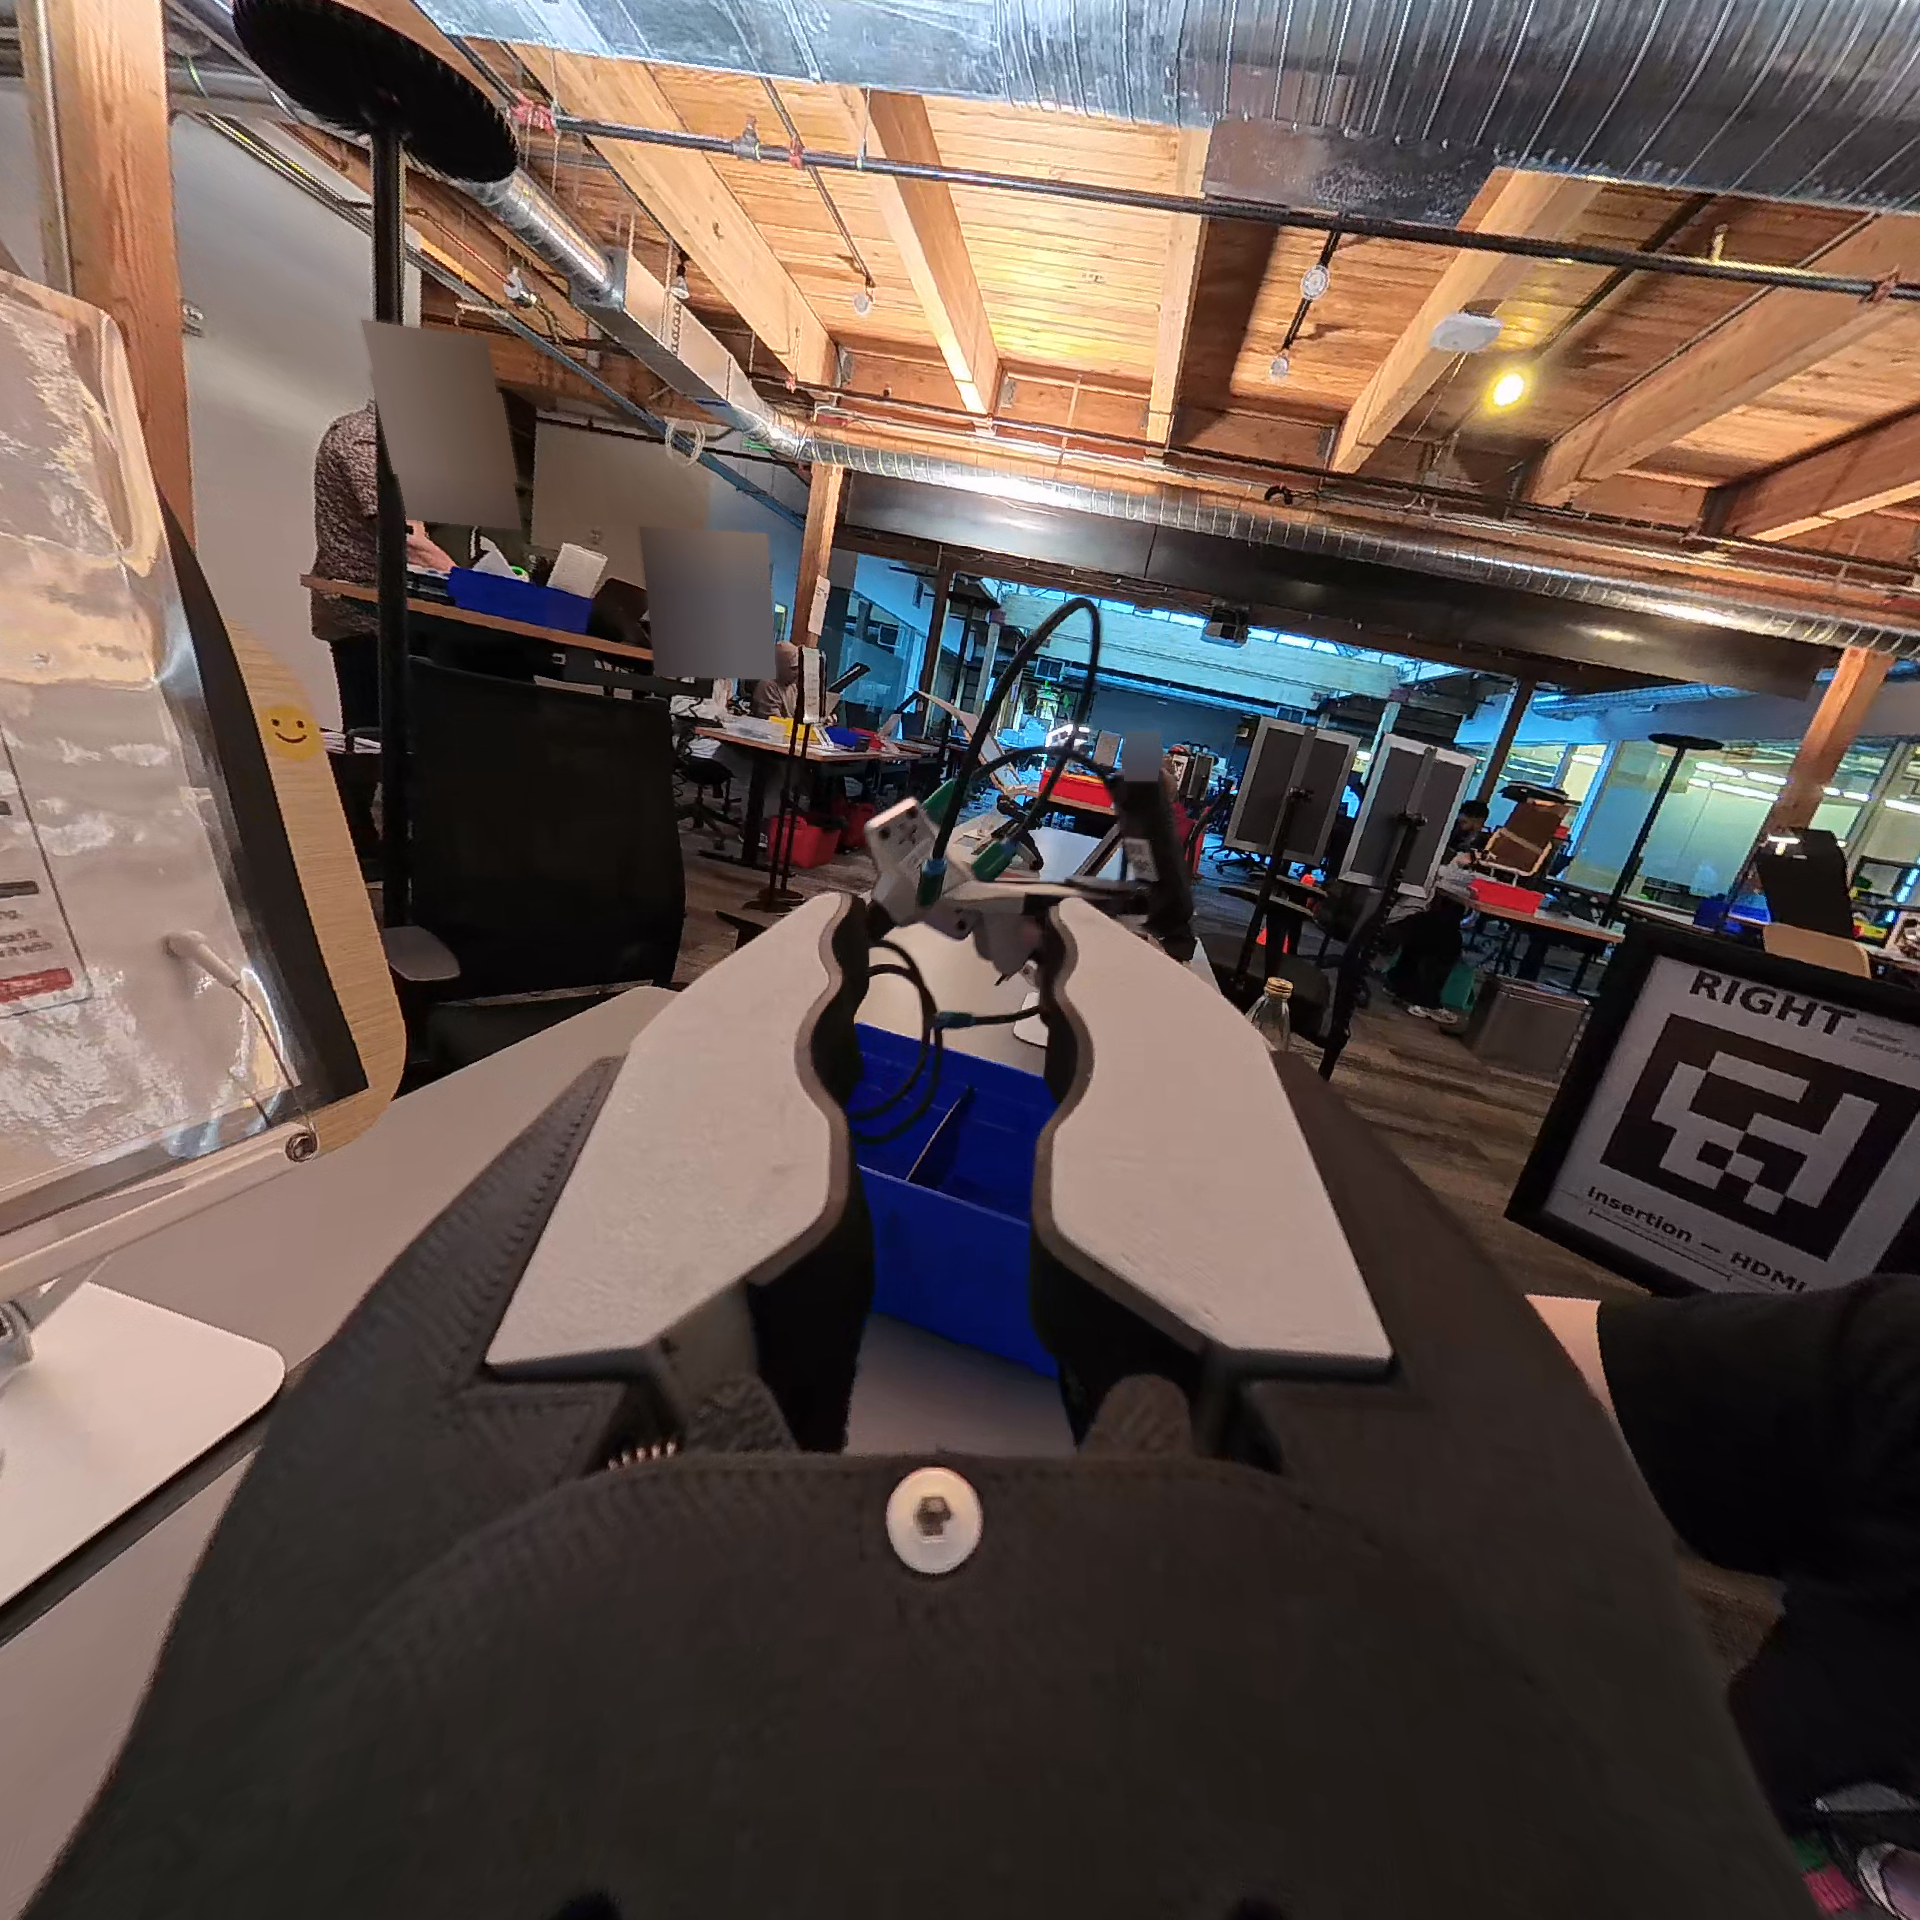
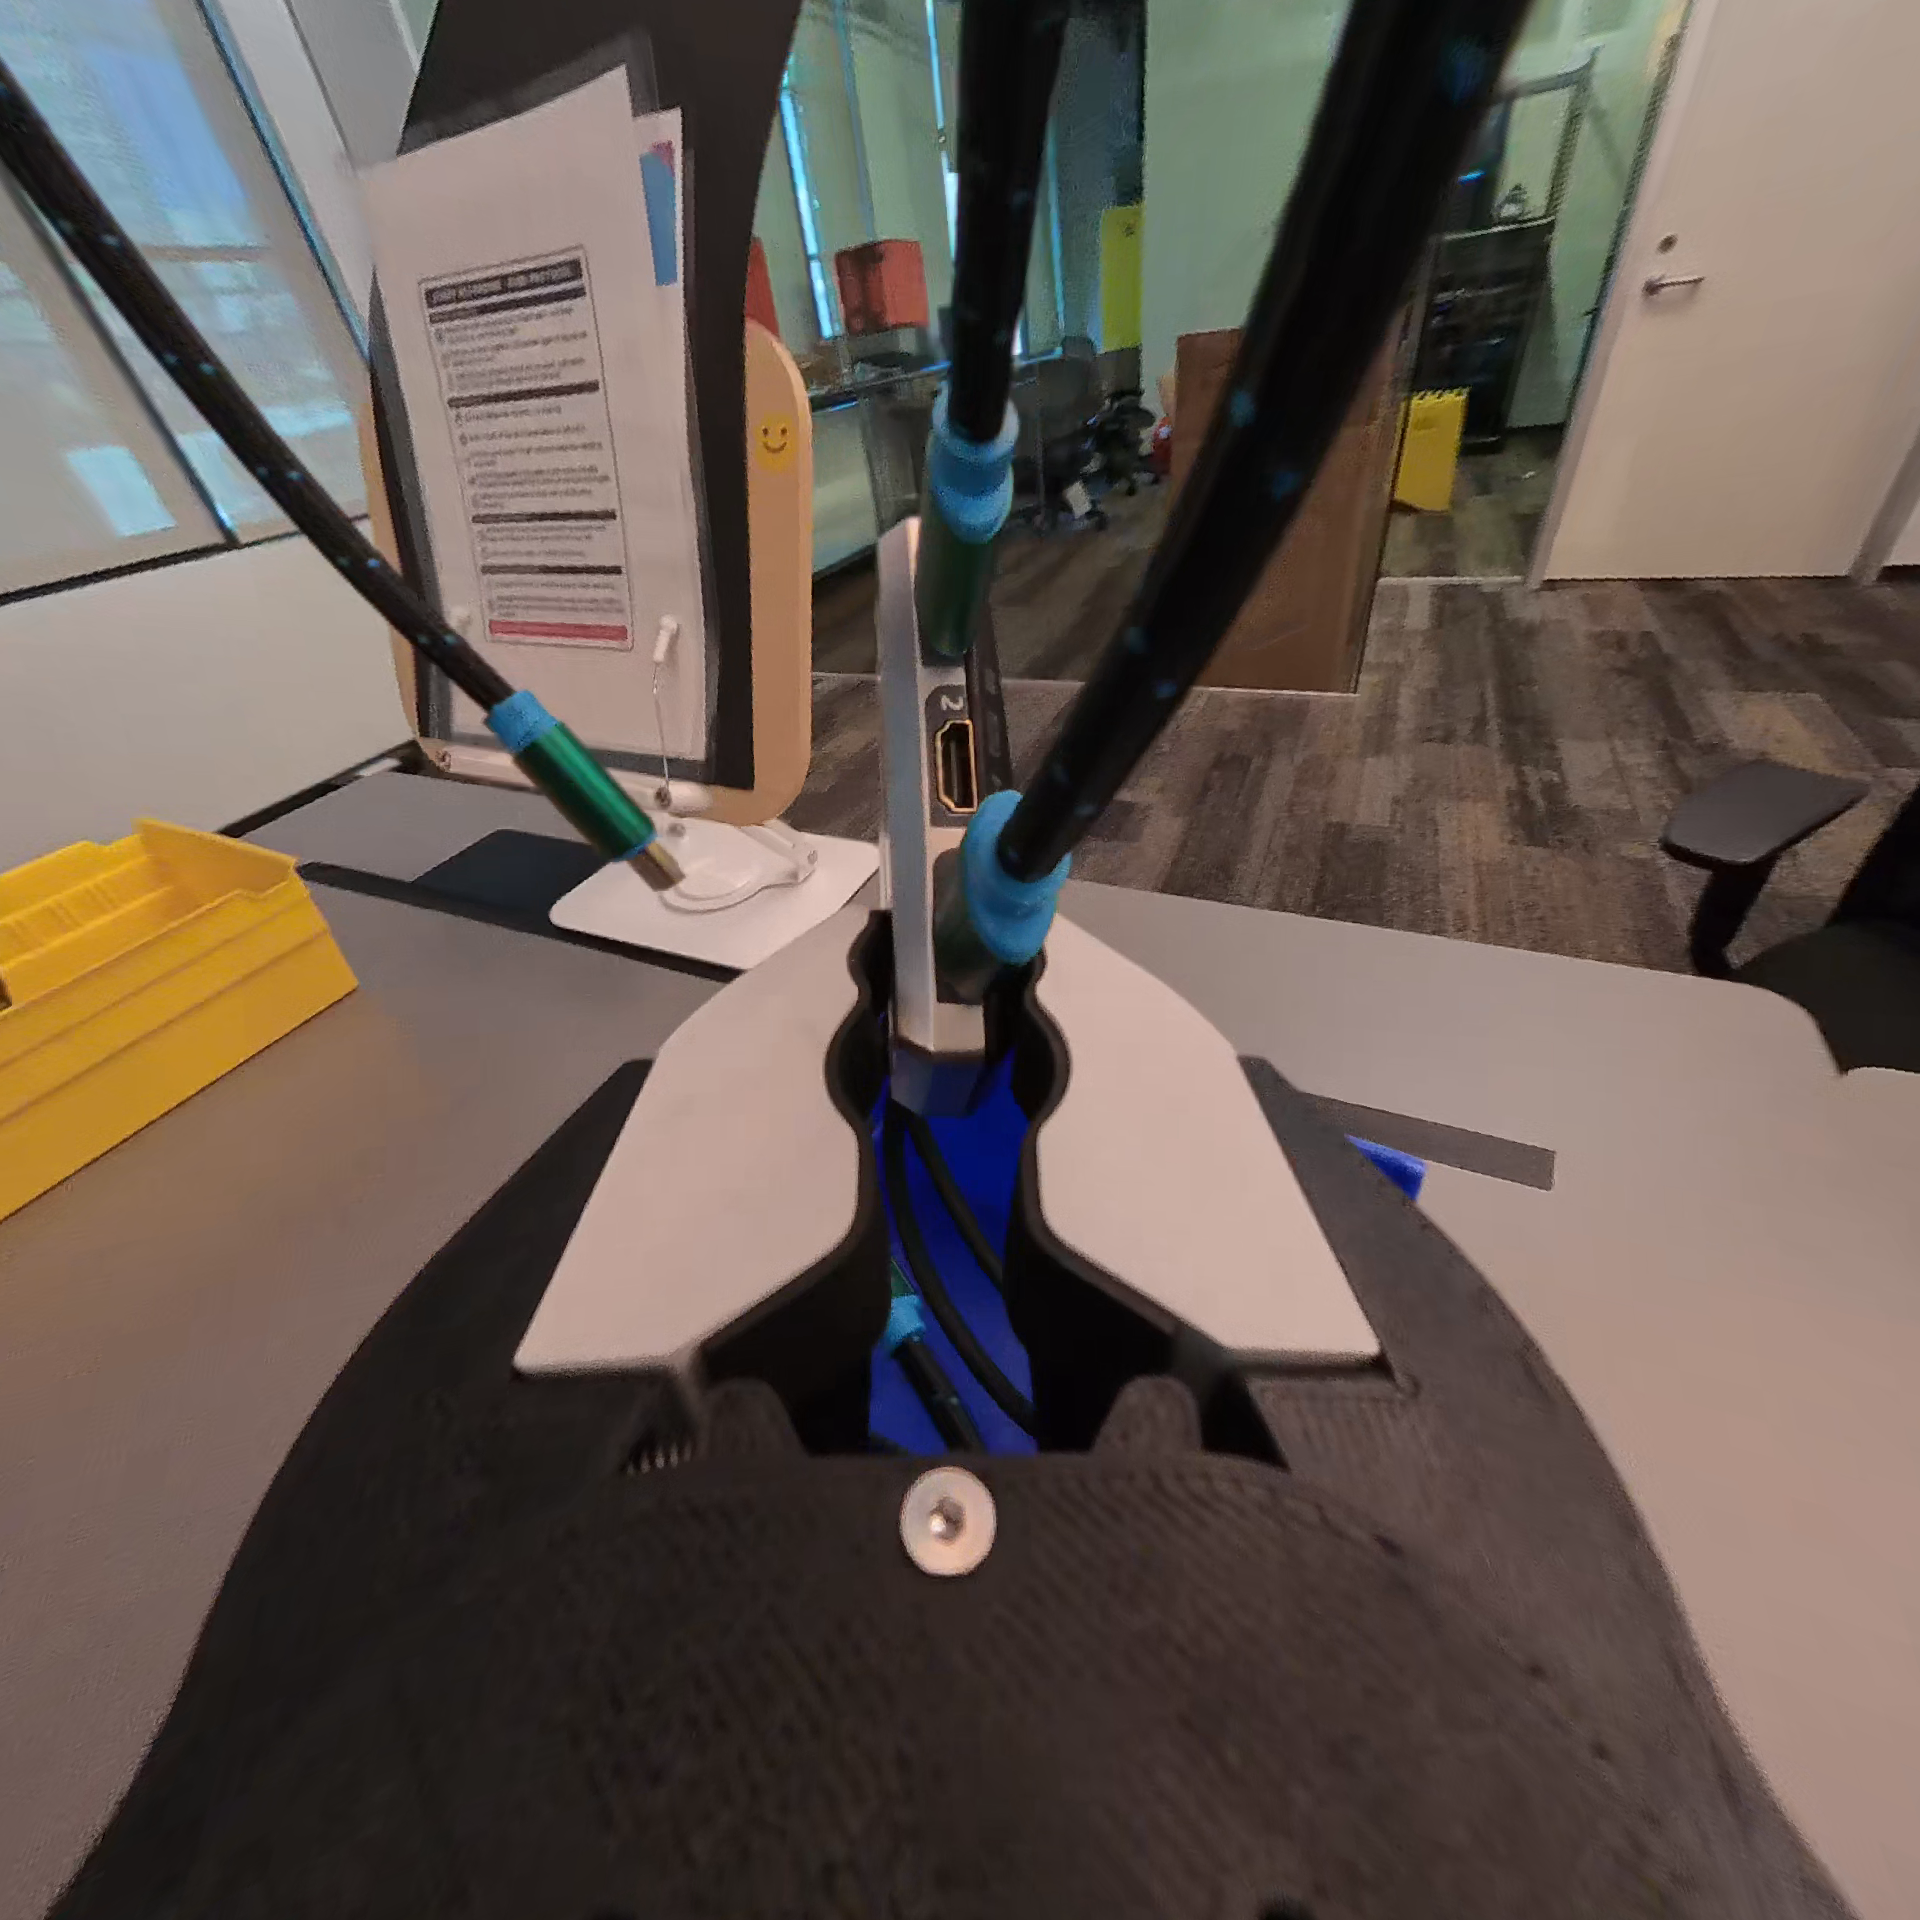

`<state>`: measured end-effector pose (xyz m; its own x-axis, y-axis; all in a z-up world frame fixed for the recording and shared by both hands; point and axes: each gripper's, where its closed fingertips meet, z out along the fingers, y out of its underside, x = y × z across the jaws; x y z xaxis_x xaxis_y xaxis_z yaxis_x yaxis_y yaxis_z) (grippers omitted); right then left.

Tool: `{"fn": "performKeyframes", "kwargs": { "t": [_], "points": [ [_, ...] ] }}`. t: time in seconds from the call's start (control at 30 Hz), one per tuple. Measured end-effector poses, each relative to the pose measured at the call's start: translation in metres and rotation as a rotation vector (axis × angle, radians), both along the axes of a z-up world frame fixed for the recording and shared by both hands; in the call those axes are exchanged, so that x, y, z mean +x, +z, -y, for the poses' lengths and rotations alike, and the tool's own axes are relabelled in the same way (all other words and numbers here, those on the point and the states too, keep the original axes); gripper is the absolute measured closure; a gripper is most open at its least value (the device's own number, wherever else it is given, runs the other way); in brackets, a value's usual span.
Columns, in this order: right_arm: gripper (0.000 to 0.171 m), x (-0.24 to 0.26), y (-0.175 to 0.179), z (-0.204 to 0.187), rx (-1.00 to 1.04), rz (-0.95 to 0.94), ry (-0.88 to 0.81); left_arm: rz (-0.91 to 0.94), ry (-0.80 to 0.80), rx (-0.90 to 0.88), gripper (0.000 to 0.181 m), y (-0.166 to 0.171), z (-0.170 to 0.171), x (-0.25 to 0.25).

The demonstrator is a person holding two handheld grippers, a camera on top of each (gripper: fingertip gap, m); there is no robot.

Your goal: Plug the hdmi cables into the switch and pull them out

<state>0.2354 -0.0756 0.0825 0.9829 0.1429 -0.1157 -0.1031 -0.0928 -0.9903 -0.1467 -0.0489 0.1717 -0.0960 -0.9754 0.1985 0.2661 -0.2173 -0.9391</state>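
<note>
Smooth grey counter [image 2: 1351,1039]: right hand-held gripper [image 2: 951,1013] pinches the flat silver switch [image 2: 902,790]; braided black cables [image 2: 1164,582] plugged in. Left hand-held gripper [image 1: 951,935] spread.

Overhead ran a ceiling of warm wooden beams [image 1: 935,239] and planks, with silver ducts [image 1: 1143,62] and black pipes [image 1: 1351,208] strung beneath it and a round lamp [image 1: 1507,388] glowing to the right. Rows of desks [image 1: 800,748] and black office chairs [image 1: 540,821] filled the open hall, and people stood or sat at them well off. Far windows [image 1: 1662,790] gave a bluish daylight. On the other side, the floor [image 2: 1558,707] was grey patterned carpet. A white door [image 2: 1714,291] stood shut on the right beside a glass partition [image 2: 1299,312]. A large window [image 2: 125,343] lit the left wall. The near table [image 2: 1455,1039] was grey.
</note>
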Motion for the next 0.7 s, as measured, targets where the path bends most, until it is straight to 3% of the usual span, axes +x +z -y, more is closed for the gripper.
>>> {"fn": "performKeyframes", "kwargs": {
  "t": [0.13,0.47,0.7],
  "points": [
    [0.149,0.000,-0.019,-0.008,-0.043,-0.009,0.048,0.002,-0.001,0.005,0.150,0.001,0.001,0.000],
    [0.149,-0.022,-0.112,-0.028,-0.395,0.247,0.193,-0.022,-0.028,0.007,0.151,-0.004,0.006,0.008],
    [0.148,-0.018,-0.129,-0.049,-0.477,0.175,0.081,-0.042,-0.044,0.008,0.151,-0.009,0.010,0.015]
  ]
}}
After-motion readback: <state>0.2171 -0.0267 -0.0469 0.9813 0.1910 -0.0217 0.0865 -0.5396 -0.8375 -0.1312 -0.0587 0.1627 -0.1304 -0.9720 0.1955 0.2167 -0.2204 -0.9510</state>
